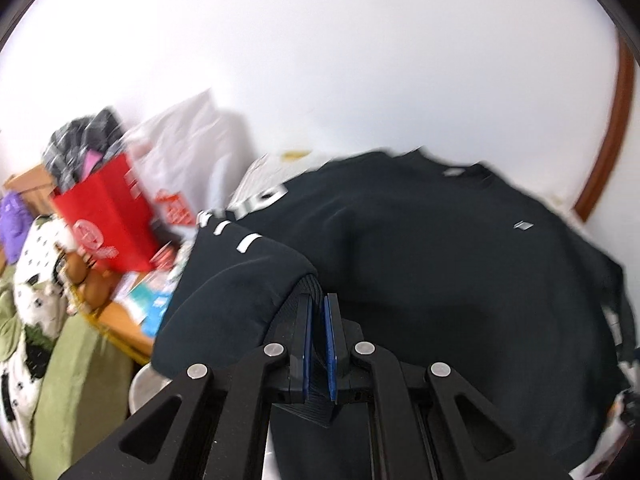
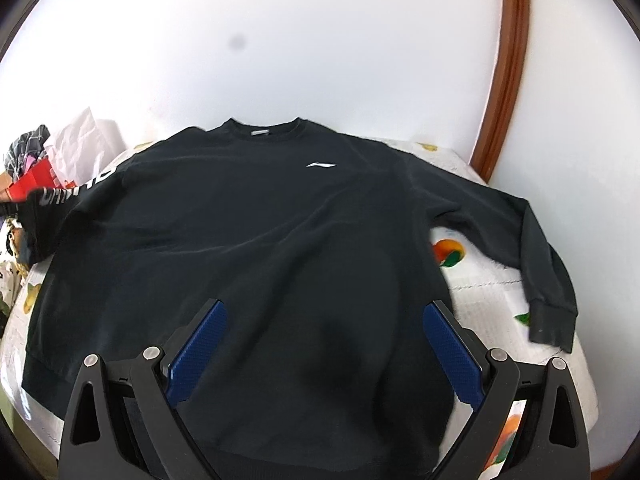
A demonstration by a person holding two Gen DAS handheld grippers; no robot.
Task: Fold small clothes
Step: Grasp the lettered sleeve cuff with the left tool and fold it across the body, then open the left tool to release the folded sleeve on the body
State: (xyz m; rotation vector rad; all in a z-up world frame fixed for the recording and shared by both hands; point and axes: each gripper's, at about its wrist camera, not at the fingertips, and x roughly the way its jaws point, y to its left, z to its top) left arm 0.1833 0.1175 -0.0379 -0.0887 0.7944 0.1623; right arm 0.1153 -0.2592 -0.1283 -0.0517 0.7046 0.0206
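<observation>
Left wrist view is motion-blurred: left hand-held gripper (image 1: 318, 300) pinches the black sweatshirt (image 2: 248, 232) cuff. Sweatshirt lies flat on a fruit-print surface (image 2: 484, 280); right hand-held gripper (image 2: 324, 312) hovers spread wide.

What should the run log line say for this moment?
left tool: shut on cuff | right tool: open, above sweatshirt | fold: sleeve lifted
</observation>
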